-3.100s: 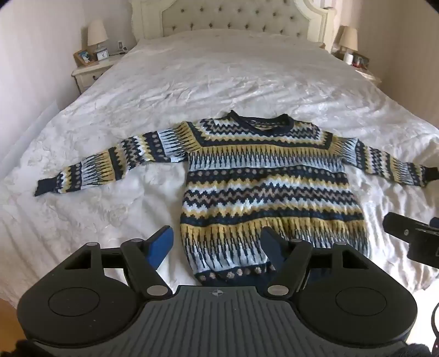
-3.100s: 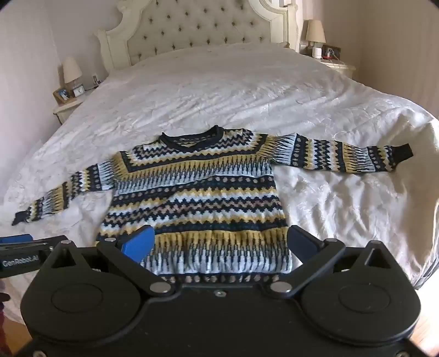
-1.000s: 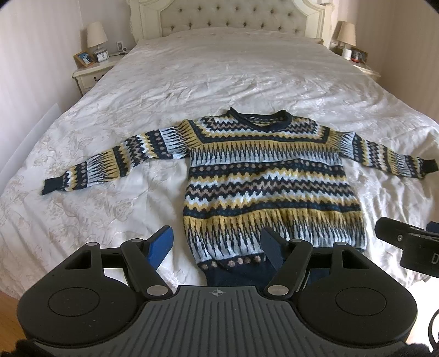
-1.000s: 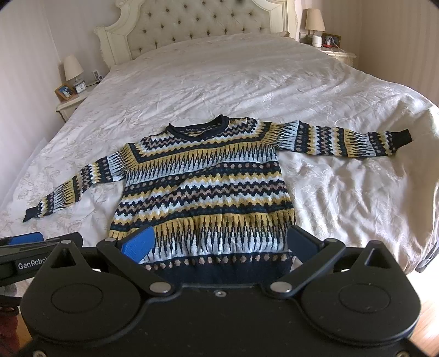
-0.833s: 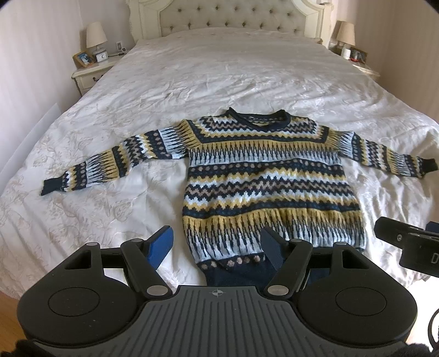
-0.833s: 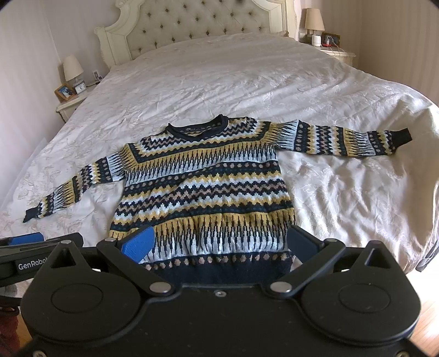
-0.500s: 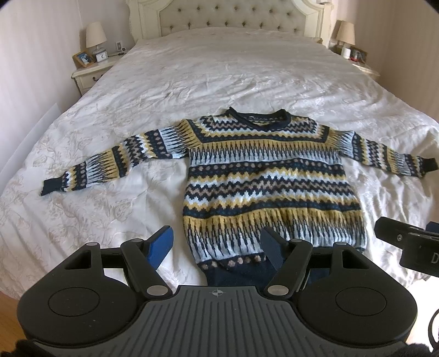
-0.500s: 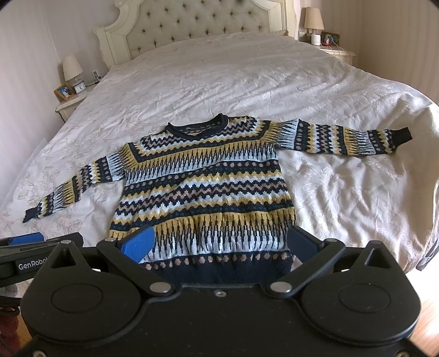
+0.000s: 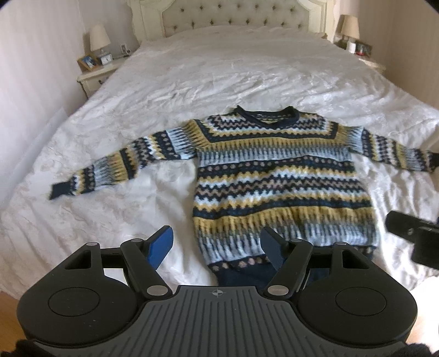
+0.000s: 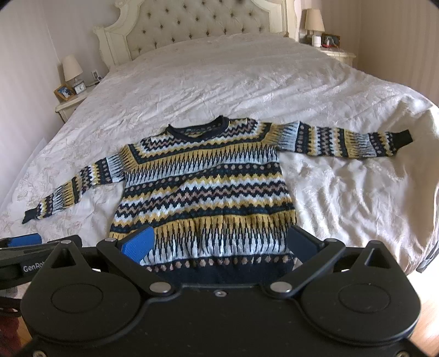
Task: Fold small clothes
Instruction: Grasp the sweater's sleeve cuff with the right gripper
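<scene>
Sweater point(image 9: 277, 181), patterned knit in navy, yellow and pale blue, lies flat and face up on the bed point(image 9: 247, 77), near the foot edge, collar toward the headboard point(image 9: 236, 19) and dark hem band point(image 10: 227, 270) nearest the grippers. Body's long axis runs foot edge to headboard; both sleeves spread sideways, so the widest span runs across the bed. Left sleeve point(image 9: 120, 167) reaches toward the left edge, cuff lying short of it; right sleeve point(image 10: 343, 144) reaches toward the right edge, cuff close to where the cover drops off. Left gripper point(image 9: 216, 248) hovers above the foot edge over the hem's left corner, fingers point(image 9: 160, 243) apart at a medium-wide gap with nothing between them, one over bare cover, the other over the knit. Right gripper point(image 10: 216, 243) hovers over the hem, fingers point(image 10: 137, 243) spread wide, about the width of the body, also empty. No fold made yet. Judgement: each sleeve lies off to its own gripper's side and farther up the bed than the fingers, so the left is nearer the left sleeve and the right nearer the right; the hem is closest to both.
</scene>
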Motion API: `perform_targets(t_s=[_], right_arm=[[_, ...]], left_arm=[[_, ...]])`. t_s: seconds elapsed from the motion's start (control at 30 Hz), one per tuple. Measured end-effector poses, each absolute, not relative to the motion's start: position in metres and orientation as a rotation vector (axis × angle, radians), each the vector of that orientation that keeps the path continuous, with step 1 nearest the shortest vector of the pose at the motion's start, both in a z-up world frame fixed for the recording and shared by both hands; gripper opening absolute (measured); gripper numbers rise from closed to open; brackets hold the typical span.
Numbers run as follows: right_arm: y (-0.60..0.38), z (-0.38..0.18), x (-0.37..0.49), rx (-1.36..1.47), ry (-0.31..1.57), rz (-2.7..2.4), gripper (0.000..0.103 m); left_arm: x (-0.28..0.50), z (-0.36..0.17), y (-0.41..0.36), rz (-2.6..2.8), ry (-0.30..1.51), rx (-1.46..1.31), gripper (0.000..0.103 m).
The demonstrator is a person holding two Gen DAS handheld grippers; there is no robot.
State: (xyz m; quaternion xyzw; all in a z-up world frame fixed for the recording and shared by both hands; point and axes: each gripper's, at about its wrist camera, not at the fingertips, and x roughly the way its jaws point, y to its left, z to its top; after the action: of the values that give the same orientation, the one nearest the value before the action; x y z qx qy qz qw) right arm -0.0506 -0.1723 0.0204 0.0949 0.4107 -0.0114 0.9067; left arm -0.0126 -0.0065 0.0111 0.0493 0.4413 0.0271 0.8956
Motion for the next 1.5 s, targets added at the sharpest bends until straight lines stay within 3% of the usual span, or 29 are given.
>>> perform_targets(t_s=[0.3,0.4,0.57,0.73,1.5], right_arm=[[-0.188,0.014,-0.040,0.232,0.878,-0.039,0.100],[-0.203,0.007,-0.035,0.254,0.893,-0.055,0.098],[-0.245,-0.008,-0.015,0.289,0.914,-0.121,0.092],[-0.299,-0.030,0.018,0.296,0.933,-0.190,0.078],[-0.596,-0.135,0.184,0.439,1.020,-0.447,0.077]], left_arm=[[-0.001,0.012,-0.011,0.034,0.916,0.095,0.069],[0.008,0.006,-0.014,0.033,0.954,0.078,0.060],[0.023,-0.004,-0.024,0.047,0.988,0.072,0.055],[0.043,-0.010,-0.044,0.051,0.994,0.083,0.053],[0.141,-0.023,-0.150,0.201,1.054,0.049,0.053]])
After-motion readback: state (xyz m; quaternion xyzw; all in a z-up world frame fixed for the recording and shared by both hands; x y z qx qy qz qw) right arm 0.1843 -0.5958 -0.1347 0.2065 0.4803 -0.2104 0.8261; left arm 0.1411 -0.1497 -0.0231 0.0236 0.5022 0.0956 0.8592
